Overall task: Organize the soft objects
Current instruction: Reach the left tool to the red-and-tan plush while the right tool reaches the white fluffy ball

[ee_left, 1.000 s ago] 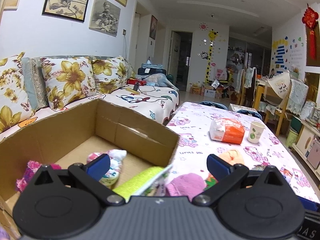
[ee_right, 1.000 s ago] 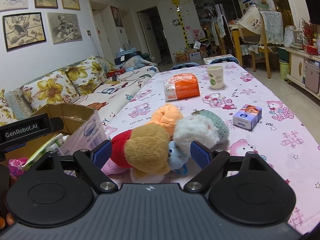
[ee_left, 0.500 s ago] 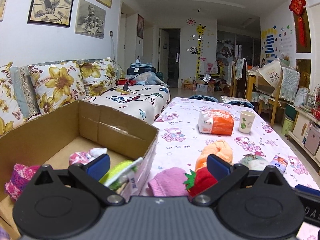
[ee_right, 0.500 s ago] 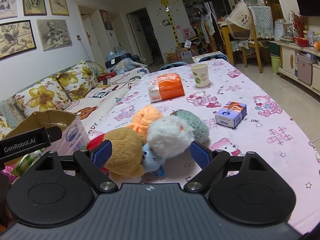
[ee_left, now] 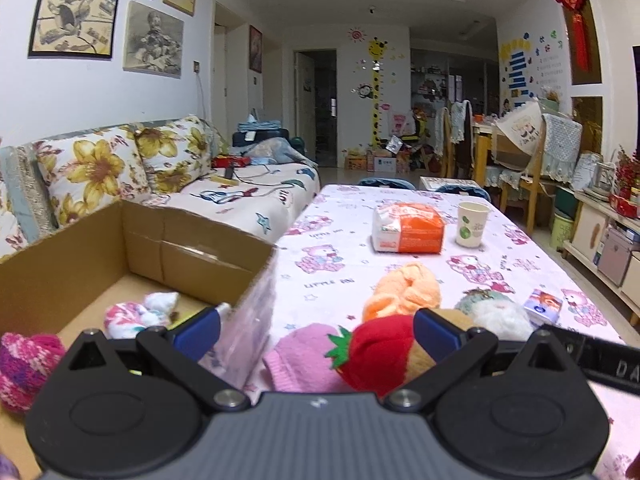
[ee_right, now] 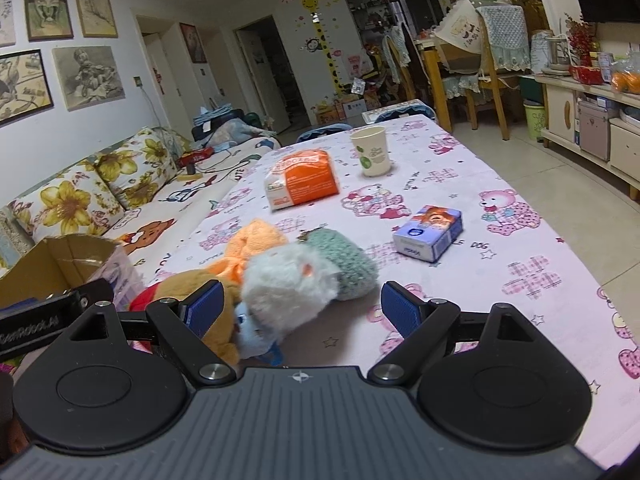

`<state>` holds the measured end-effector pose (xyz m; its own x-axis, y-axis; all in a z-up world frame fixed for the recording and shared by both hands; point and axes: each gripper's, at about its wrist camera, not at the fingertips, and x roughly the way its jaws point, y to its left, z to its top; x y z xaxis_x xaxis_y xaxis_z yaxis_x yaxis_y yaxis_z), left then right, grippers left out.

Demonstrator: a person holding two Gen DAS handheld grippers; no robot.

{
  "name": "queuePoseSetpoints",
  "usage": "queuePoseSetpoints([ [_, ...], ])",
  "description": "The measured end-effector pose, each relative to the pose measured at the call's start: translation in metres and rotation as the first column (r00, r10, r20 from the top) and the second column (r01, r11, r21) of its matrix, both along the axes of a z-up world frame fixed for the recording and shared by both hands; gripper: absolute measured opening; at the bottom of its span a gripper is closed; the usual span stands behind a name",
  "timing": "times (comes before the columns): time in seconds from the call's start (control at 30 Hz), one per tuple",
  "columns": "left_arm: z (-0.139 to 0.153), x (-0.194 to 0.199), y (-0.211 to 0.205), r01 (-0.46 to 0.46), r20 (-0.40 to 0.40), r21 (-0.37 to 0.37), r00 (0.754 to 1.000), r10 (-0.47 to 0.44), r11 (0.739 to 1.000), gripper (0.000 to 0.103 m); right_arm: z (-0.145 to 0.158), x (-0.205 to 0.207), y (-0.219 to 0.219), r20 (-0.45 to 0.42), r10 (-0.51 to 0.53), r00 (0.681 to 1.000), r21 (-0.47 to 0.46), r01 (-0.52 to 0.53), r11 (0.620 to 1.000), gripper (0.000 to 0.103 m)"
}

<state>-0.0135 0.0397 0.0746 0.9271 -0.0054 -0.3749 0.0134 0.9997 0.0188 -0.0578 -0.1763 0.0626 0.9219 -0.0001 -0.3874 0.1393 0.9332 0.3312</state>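
paper cup [ee_right: 370, 151] | orange tissue pack [ee_right: 303, 179] | small blue box [ee_right: 429, 233] | floral sofa [ee_left: 120, 164]

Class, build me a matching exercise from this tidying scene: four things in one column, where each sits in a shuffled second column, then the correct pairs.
Things:
1. striped knit hat
2. paper cup
3. small blue box
4. white fluffy toy

Places:
A. between the right gripper's open jaws
B. inside the cardboard box
C. alone on the tablecloth, nearer than the cup
D. far down the table, beside the orange packet

Pairs: 1-B, 2-D, 3-C, 4-A
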Motion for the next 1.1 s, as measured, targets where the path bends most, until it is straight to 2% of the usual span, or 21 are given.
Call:
queuePoseSetpoints([
  [0.47,-0.016,0.008,-0.026,0.117,-0.028,0.089,0.993,-0.115,0.989,0.102,-0.014,0.018,-0.02,-0.05,-0.089,0.995,0.044,0.091,0.995,0.103],
  [0.6,-0.02,0.011,-0.03,0.145,-0.019,0.108,0.989,-0.144,0.984,0.102,-0.018,0.02,-0.027,-0.053,-0.061,0.997,0.129,0.067,0.989,0.103],
  [0.7,-0.023,0.015,-0.032,0.163,-0.007,0.115,0.987,-0.163,0.98,0.102,-0.02,0.021,-0.022,-0.041,0.015,0.999,0.228,-0.005,0.974,0.103],
  [0.9,-0.028,0.019,-0.03,0.24,-0.034,0.08,0.971,-0.238,0.967,0.103,-0.022,0.028,-0.003,-0.034,0.123,0.992,0.314,-0.106,0.944,0.103],
  [1.1,-0.035,0.028,-0.027,0.302,-0.079,-0.002,0.95,-0.301,0.953,0.103,-0.026,0.033,0.011,-0.055,0.152,0.987,0.347,-0.124,0.93,0.103],
])
